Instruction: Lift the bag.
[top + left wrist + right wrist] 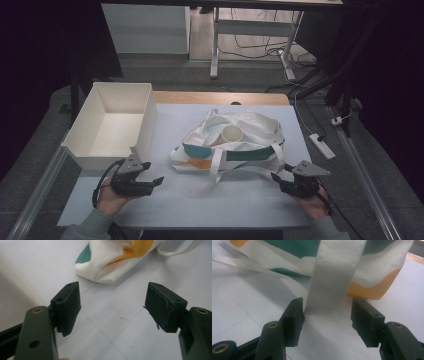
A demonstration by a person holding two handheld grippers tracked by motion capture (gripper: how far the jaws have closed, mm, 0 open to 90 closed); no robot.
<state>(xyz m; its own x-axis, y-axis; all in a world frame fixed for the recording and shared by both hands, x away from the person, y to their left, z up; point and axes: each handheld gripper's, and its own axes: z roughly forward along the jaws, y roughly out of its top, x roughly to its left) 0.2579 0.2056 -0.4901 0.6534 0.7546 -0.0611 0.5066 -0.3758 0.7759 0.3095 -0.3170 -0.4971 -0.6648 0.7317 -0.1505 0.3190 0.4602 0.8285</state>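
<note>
I'm holding the right hand-held gripper (327, 312) wide around the bag's strap (334, 277), not gripping. The left hand-held gripper (112, 307) is gaping wide, the tote bag (112, 260) at its 12 o'clock.

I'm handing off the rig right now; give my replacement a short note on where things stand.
Left gripper: open, holding nothing, on the table short of the tote bag.
Right gripper: open, the bag's strap between its jaws, not clamped.
Bag lies slumped mid-table with a paper cup inside; the white box sits at the left.
Done: nothing gripped yet. Left: probably close on the strap, then handle the bag.
</note>
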